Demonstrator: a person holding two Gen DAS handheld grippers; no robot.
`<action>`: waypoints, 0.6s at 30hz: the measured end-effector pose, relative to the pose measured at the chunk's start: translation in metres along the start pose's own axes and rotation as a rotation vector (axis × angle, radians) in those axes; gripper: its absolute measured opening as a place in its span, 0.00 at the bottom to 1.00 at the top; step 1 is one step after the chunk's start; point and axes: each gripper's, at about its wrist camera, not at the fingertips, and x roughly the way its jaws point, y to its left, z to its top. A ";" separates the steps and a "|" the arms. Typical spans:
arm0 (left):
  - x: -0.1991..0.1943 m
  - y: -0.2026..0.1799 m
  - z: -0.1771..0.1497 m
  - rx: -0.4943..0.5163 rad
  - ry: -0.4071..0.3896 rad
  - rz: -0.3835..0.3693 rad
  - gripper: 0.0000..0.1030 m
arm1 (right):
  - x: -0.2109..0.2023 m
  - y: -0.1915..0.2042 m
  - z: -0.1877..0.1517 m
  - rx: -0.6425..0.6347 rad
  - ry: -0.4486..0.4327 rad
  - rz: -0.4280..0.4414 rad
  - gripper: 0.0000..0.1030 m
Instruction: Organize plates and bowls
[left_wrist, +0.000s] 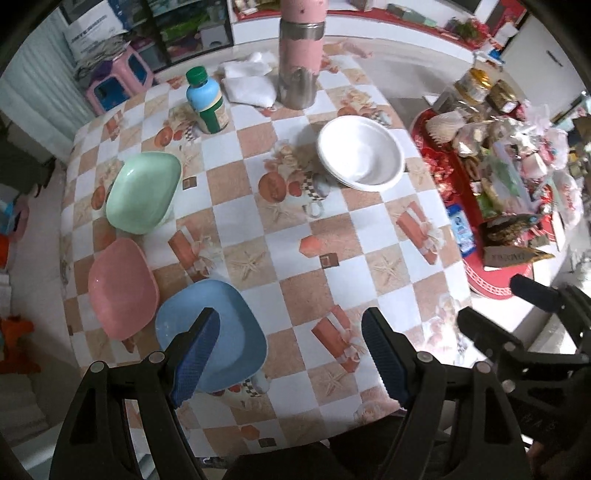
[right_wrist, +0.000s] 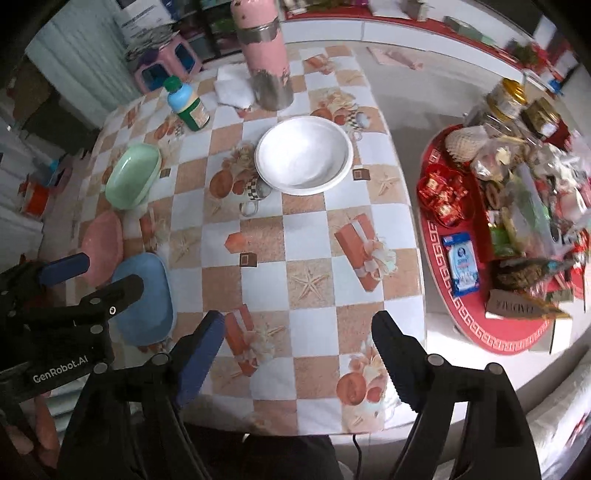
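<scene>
Three square plates lie along the table's left side: green (left_wrist: 144, 192) (right_wrist: 133, 181), pink (left_wrist: 122, 288) (right_wrist: 103, 243) and blue (left_wrist: 210, 332) (right_wrist: 144, 299). A white round bowl (left_wrist: 360, 153) (right_wrist: 303, 155) sits toward the far middle, and a second rim shows under it. My left gripper (left_wrist: 291, 350) hangs open above the near table, empty, its left finger over the blue plate's edge. My right gripper (right_wrist: 299, 354) is open and empty above the near table edge. Each gripper also shows in the other's view: right gripper (left_wrist: 506, 306), left gripper (right_wrist: 99, 277).
At the back of the checked tablecloth (left_wrist: 295, 258) stand a pink-and-steel flask (left_wrist: 299, 66), a green-capped bottle (left_wrist: 208, 101) and folded white cloths (left_wrist: 247, 81). A red round tray (right_wrist: 491, 325) piled with snacks sits lower, to the right. A pink stool (left_wrist: 118, 79) stands behind.
</scene>
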 end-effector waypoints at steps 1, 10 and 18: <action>-0.001 0.001 -0.002 0.004 -0.001 -0.005 0.80 | -0.003 0.003 -0.004 0.004 -0.004 0.002 0.80; -0.017 0.016 -0.015 0.038 -0.029 -0.039 0.80 | -0.020 0.026 -0.034 0.036 -0.010 -0.037 0.80; -0.025 0.026 -0.014 0.073 -0.046 -0.036 0.80 | -0.027 0.028 -0.038 0.116 -0.020 -0.050 0.80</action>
